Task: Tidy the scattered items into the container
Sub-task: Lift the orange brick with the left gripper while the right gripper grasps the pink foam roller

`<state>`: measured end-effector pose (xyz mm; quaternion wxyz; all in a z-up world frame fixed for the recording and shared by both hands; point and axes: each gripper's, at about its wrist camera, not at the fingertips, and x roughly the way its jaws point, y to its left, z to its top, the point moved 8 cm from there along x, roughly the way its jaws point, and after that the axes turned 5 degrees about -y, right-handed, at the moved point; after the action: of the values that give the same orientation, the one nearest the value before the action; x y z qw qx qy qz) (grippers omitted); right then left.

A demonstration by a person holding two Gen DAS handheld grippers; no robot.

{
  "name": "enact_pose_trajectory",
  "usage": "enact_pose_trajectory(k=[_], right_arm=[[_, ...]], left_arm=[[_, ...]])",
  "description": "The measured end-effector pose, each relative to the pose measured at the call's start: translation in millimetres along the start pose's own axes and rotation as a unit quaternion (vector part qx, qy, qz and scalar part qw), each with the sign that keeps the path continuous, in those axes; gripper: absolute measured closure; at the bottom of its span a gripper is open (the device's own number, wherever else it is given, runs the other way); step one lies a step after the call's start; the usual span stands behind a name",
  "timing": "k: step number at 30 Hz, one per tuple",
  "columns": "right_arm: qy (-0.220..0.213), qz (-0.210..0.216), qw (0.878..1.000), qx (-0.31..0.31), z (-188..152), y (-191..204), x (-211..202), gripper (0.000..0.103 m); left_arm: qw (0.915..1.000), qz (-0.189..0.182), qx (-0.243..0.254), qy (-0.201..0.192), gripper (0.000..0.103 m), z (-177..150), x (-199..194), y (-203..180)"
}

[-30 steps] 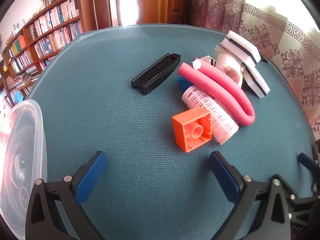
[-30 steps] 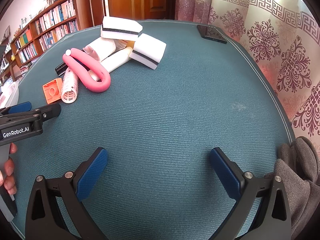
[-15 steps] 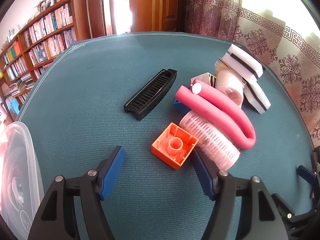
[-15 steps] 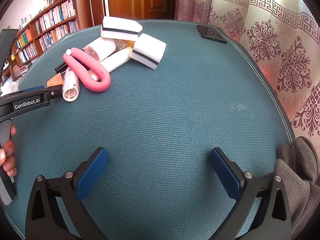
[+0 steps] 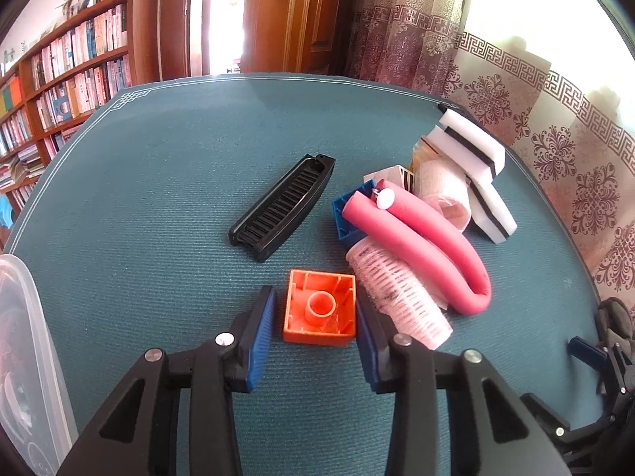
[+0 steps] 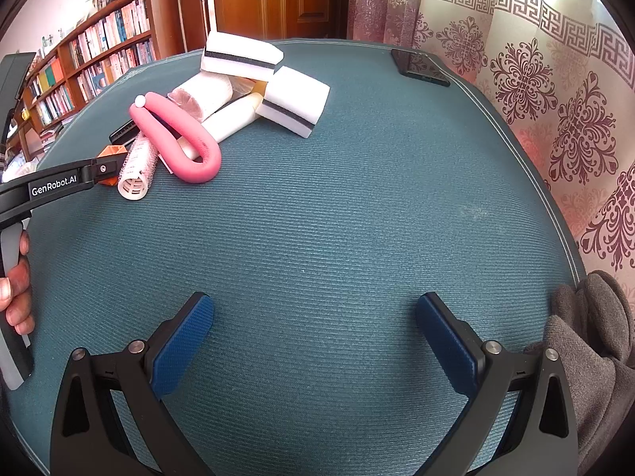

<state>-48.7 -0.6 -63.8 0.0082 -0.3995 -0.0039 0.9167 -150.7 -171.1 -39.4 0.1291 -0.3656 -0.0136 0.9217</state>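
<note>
- The left gripper (image 5: 315,325) has its jaws apart and set either side of the orange block (image 5: 320,308), which lies hollow side up on the tabletop (image 5: 158,198). The right blue pad looks to be at or almost at the block's right wall; a thin strip of cloth shows between the left pad and the left wall, so the block is straddled but not yet clamped.
- The block is squarish with no real long axis; its two side walls run roughly parallel to the pads, so a straight close should, in my judgement, meet flat faces.
- Just beside the right pad lies the pale mesh hair roller (image 5: 397,297), its long axis running away to the upper left; a closing pad could nudge it.
- Beyond that sit the bent pink foam roller (image 5: 432,246), a blue block (image 5: 349,214) partly beneath it, a black comb (image 5: 285,206) and white sponges (image 5: 472,146).
- The clear container (image 5: 24,337) shows at the left edge of the left wrist view, well apart from the block, on this gripper's side.
- The right gripper (image 6: 313,341) hangs with jaws wide apart over bare cloth, holding nothing, far from the pile; the left hand is clearly the nearer one.
</note>
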Motion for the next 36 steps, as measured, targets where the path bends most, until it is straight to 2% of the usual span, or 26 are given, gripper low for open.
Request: enact_pose_trajectory(k=[3,8,15,21,27,32,36], right_arm=[[0.001,0.001,1.000,0.001,1,-3,1,0.000],[0.005,0.005,1.000,0.009,7,-3,1,0.001],[-0.037,0.043,0.997,0.043,61,4,-2,0.005],[-0.062,0.065,0.996,0.004,97,34,8,0.015],[-0.050,0.088,0.994,-0.029,102,65,22,0.023],[-0.050,0.083,0.994,-0.056,108,73,33,0.029],[-0.045,0.096,0.993,-0.059,111,79,41,0.033]], left_arm=[[0.9999,-0.007,0.003,-0.007,0.066,-2,-3,0],[0.9986,-0.043,-0.028,-0.011,0.067,-4,-8,7],[0.9979,-0.050,-0.038,-0.016,0.067,-5,-14,8],[0.9973,-0.045,-0.048,-0.032,0.067,-1,-22,12],[0.9970,-0.043,-0.052,-0.039,0.067,0,-25,14],[0.9967,-0.044,-0.055,-0.040,0.067,1,-25,14],[0.9965,-0.043,-0.056,-0.044,0.067,1,-27,15]])
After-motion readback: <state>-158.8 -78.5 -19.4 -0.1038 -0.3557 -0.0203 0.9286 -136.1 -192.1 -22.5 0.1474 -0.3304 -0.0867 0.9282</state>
